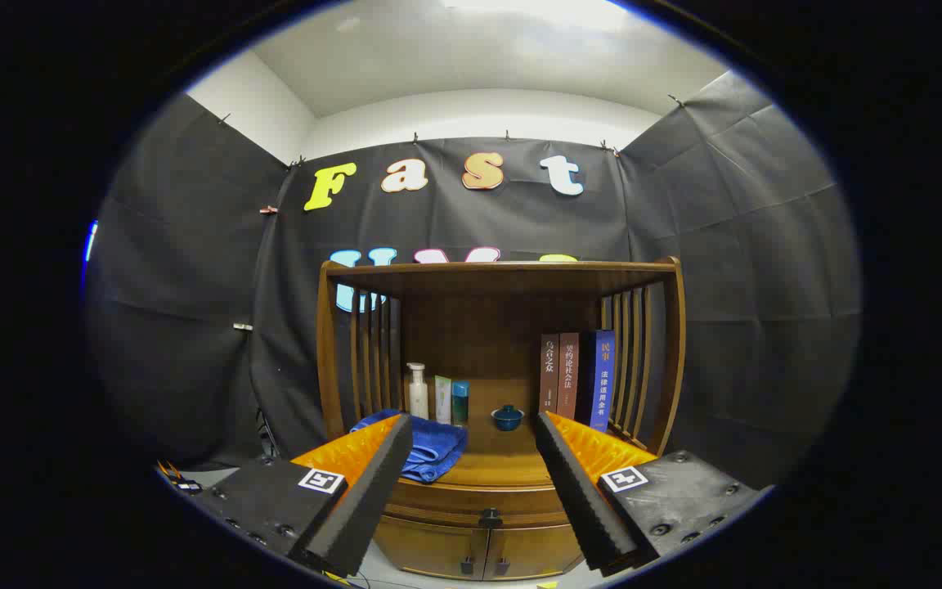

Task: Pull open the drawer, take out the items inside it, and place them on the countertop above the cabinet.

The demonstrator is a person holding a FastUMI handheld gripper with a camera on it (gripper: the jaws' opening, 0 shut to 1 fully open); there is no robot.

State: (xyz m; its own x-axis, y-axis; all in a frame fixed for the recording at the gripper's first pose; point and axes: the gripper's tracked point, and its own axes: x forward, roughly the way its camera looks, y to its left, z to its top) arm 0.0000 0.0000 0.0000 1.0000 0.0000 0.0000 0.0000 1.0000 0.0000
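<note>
Two black foam-padded jaws of the gripper point(471, 433) stand wide apart, empty, ahead of the brown wooden cabinet's shut drawer point(487, 501) and its dark knob point(490, 518).

The tongs point(471, 433) have two long fingers point(361, 499) faced with black ribbed foam over orange plastic backs, on black bolted blocks, each bearing a small square black-and-white marker point(321, 480).
</note>
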